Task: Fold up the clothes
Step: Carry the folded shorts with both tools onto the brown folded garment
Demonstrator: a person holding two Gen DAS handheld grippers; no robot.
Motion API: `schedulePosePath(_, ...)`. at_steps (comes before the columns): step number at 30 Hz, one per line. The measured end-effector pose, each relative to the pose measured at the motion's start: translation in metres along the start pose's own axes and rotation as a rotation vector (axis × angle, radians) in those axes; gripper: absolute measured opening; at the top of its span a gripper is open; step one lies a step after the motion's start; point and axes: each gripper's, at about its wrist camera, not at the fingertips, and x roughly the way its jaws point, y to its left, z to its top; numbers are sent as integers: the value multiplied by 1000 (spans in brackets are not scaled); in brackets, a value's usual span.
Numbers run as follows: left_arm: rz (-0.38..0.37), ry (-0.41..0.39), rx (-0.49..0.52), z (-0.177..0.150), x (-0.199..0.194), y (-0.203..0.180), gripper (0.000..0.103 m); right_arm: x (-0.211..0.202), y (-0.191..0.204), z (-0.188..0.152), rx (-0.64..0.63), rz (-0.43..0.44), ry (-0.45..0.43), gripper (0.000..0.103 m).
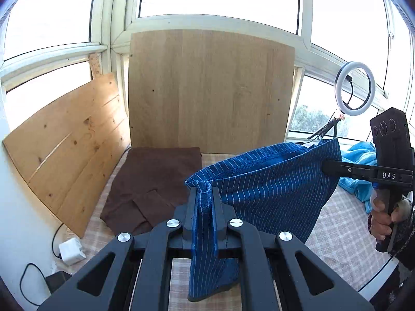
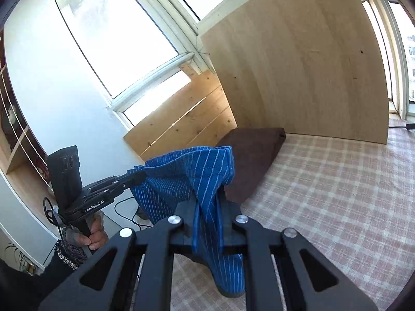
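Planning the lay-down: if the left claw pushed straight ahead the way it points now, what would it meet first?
Probably the brown cloth lying on the checked cover, just beyond the left claw, which is shut on the striped blue garment. Past that stands the wood board. Depth is uncertain.

The blue garment (image 1: 272, 178) hides part of the brown cloth (image 1: 153, 181) and the right gripper's (image 1: 325, 167) tips, its lower end drops behind the linkage, and the light-blue heap (image 1: 360, 160) beyond is perhaps another garment.
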Motion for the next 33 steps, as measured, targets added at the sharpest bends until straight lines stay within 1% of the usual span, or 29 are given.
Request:
schedulePosePath(1, 18, -26, 3, 9, -8, 12, 7, 6, 11, 7, -19, 7, -10, 10)
schedulePosePath(4, 37, -54, -10, 34, -15, 49, 7, 36, 34, 28, -50, -6, -27, 10)
schedulePosePath(6, 53, -53, -7, 51, -7, 72, 7, 58, 40, 42, -41, -5, -33, 10)
schedulePosePath(8, 57, -40, 2, 66, 8, 93, 7, 85, 37, 56, -16, -21, -33, 10)
schedulePosePath(10, 66, -25, 3, 76, 33, 113, 7, 113, 24, 68, 29, -41, -24, 10)
schedulePosePath(12, 65, 11, -5, 84, 69, 132, 7, 143, 5, 76, 86, -63, 4, 10)
schedulePosePath(15, 38, 74, -36, 89, 131, 156, 7, 187, -29, 83, 138, -138, 42, 10)
schedulePosePath(19, 35, 164, -40, 85, 212, 172, 8, 240, -73, 88, 147, -233, 114, 10)
schedulePosePath(21, 76, 225, -34, 80, 249, 177, 10, 265, -93, 89, 125, -279, 166, 11)
schedulePosePath(22, 97, 255, -30, 78, 268, 180, 10, 278, -101, 90, 108, -308, 196, 13)
schedulePosePath(24, 154, 278, -24, 78, 289, 184, 14, 298, -115, 94, 75, -385, 255, 13)
schedulePosePath(25, 177, 286, -25, 79, 296, 187, 14, 302, -120, 97, 68, -414, 264, 15)
schedulePosePath(26, 166, 283, -33, 81, 299, 189, 15, 301, -125, 101, 72, -432, 253, 18)
schedulePosePath(27, 157, 275, -37, 82, 300, 191, 20, 299, -129, 105, 79, -443, 237, 25)
schedulePosePath(28, 158, 266, -29, 84, 300, 192, 23, 292, -131, 108, 97, -435, 205, 29)
schedulePosePath(29, 157, 257, -21, 86, 300, 193, 29, 284, -130, 111, 113, -419, 169, 29)
schedulePosePath(30, 139, 256, -11, 86, 300, 192, 30, 278, -126, 112, 114, -385, 142, 29)
schedulePosePath(31, 133, 271, 3, 86, 302, 191, 30, 277, -118, 111, 93, -339, 138, 29)
schedulePosePath(32, 129, 287, 18, 85, 304, 191, 32, 282, -109, 109, 55, -310, 160, 29)
schedulePosePath(33, 154, 305, 40, 83, 307, 189, 33, 289, -99, 105, 11, -296, 189, 29)
